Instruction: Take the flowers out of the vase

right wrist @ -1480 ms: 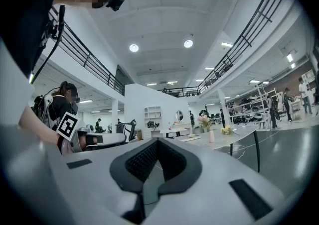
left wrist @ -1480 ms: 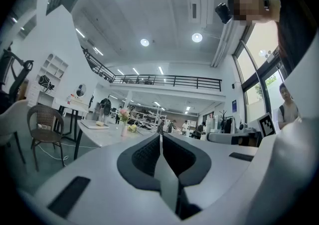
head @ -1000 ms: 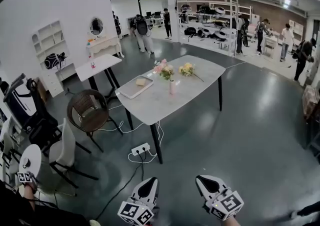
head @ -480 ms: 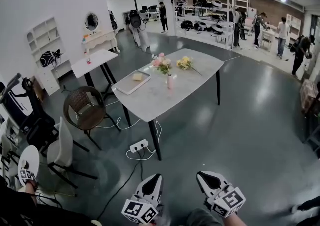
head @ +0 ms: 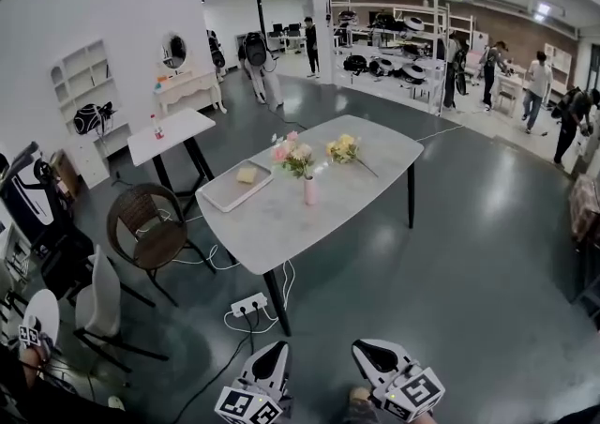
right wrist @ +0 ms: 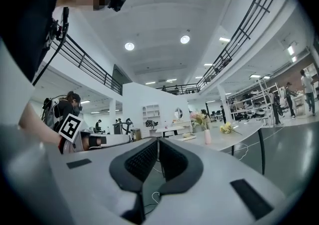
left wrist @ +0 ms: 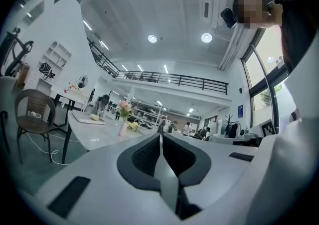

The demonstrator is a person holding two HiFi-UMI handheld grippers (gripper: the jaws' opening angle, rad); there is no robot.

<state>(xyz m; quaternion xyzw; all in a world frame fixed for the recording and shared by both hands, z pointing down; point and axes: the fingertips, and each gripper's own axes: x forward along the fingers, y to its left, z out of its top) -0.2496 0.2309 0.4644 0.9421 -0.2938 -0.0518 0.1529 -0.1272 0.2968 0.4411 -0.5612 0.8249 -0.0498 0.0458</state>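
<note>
Well away from the slim pink vase on the rounded counter, left gripper and right gripper have ribbed jaws closed, empty.

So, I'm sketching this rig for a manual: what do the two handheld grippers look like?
The left gripper and right gripper match: smooth white shells tapering to pointed fingers, lined with black ribbed pads, dark rectangular slots on top. Each carries a cube of black-and-white square markers.

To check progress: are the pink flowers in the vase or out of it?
In. The pink flowers stand upright in the vase on the table; a yellow bunch lies loose beside it.
</note>
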